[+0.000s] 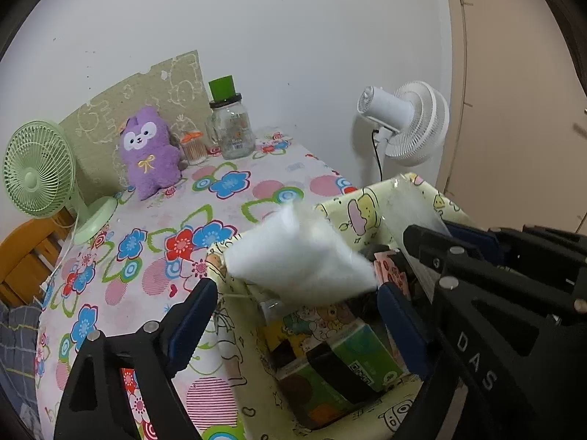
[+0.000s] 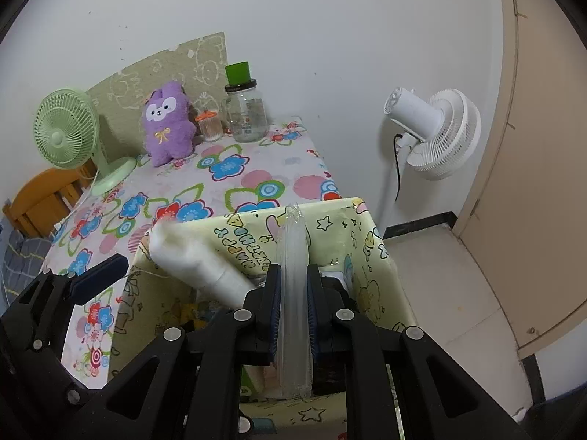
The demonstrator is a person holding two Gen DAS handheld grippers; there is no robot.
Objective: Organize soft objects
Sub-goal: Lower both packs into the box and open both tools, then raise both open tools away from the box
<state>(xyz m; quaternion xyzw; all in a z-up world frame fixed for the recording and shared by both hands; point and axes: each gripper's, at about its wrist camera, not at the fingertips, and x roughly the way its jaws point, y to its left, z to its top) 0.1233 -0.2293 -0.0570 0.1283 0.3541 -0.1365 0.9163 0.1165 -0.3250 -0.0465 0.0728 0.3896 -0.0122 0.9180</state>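
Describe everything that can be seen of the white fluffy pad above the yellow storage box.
The white pad looks like soft cotton or fibre wadding, flat, roughly four-cornered, fuzzy and blurred at its edges. It hangs tilted over the open yellow cartoon-print box, one corner up toward the flowered table. The left gripper stands open, and the pad seems to touch neither finger. The right wrist view shows its thicker edge over the box's left wall. The right gripper pinches a clear plastic bag, not the pad.

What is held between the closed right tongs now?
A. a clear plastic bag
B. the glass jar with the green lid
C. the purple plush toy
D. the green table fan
A: in the right wrist view the right tongs are shut on a clear plastic bag above the patterned storage box, while the purple plush toy stands far off on the table.
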